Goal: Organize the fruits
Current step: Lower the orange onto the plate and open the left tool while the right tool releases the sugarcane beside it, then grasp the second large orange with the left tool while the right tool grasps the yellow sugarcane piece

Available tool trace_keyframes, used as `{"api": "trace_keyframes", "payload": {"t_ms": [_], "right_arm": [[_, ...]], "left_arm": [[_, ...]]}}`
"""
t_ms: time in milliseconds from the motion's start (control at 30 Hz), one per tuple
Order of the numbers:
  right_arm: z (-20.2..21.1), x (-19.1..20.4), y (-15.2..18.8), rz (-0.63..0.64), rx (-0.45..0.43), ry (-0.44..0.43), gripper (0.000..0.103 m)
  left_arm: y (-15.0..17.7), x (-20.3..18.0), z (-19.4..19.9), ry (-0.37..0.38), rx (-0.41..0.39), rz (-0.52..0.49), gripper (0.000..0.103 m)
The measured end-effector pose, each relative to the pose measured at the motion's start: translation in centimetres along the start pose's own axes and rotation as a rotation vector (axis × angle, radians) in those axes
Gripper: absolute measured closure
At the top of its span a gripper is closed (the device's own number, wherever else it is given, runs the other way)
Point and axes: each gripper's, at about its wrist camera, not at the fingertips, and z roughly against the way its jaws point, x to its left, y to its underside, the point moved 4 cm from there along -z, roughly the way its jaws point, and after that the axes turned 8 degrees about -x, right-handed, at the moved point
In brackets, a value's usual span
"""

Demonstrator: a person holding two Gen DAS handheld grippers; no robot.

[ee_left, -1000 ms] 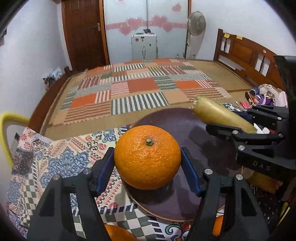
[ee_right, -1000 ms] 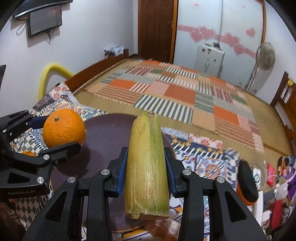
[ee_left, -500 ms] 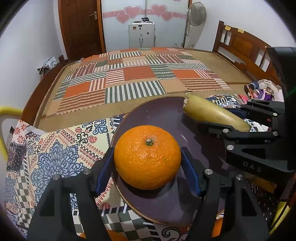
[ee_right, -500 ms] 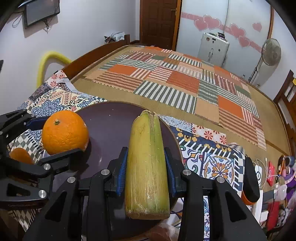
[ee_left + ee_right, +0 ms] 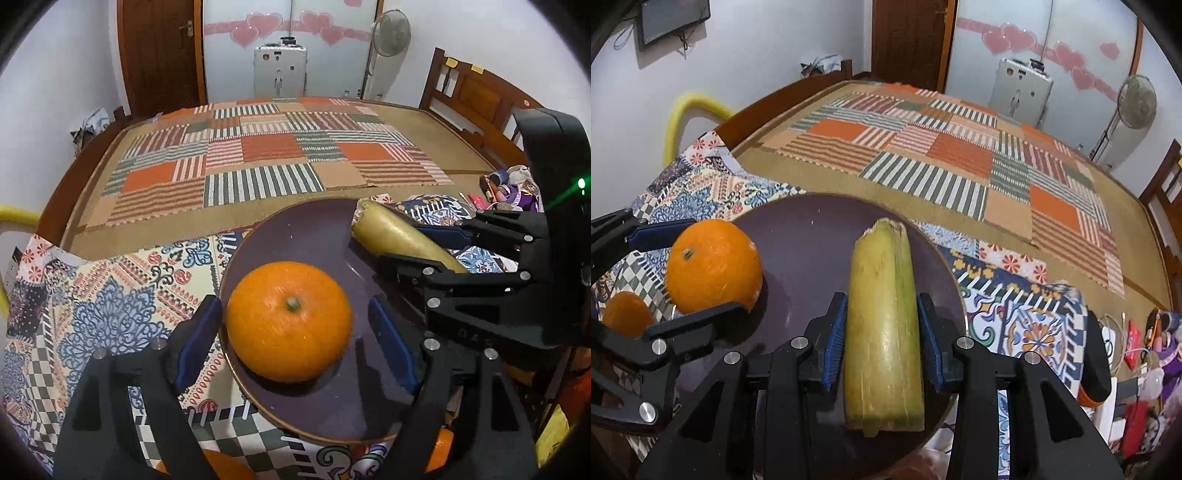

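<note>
Two wrist views look across a patterned tablecloth (image 5: pixel 110 302) toward a bed with a striped patchwork mat (image 5: pixel 258 162).

In the left wrist view, the left tool (image 5: pixel 295 328) stands wide, its blue pads (image 5: pixel 199 332) clear of a round orange fruit with a green stem scar (image 5: pixel 288 321) on both sides. The orange rests on the near left part of a round dark purple plate with a thin gold rim (image 5: pixel 314 243). Its right edge looks smeared by blur. At the bottom edge a second orange fruit (image 5: pixel 221 467) is cut off and half hidden behind the tool's black frame; another sliver of orange at lower right is too hidden to identify. On the right, the right tool (image 5: pixel 421 247) reaches in over the plate, covering much of a long yellow-green stalk piece with a fibrous cut end (image 5: pixel 384 229).

In the right wrist view, at far left, the left tool (image 5: pixel 687 269) brackets the orange (image 5: pixel 713 266), and its lower finger hides the fruit's underside. The smaller-looking second orange (image 5: pixel 626 314) sits off the plate on the cloth, partly covered by that frame. In the centre, the right tool (image 5: pixel 882 328) stands narrow, its pads close on either side of the stalk piece (image 5: pixel 882 310). Whether they press it or stand just off it is hard to make out. The stalk lies lengthwise over the right half of the plate (image 5: pixel 812 229), its near cut end by the rim. At far right, cluttered small items (image 5: pixel 1137 343) are too small and distorted to name.
</note>
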Motion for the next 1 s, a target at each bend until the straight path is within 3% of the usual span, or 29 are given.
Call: {"api": "trace_keyframes", "payload": {"t_ms": [67,567,1000], "right_arm": [[0.6,-0.2,-0.3,-0.011,-0.016,-0.005,0.062],[9.3,-1.4,0.7,-0.026,-0.245,0.029,0.061],[12.1,-1.8,6.5,-0.078,-0.278,0.032,0.061]], "left_arm": [[-0.1,0.0,0.6,-0.008,-0.013,-0.005,0.022],[-0.5,2.8,9.9,-0.054,-0.198,0.009,0.019],[5.6,3.6,11.2,-0.069,-0.157,-0.023,0.015]]}}
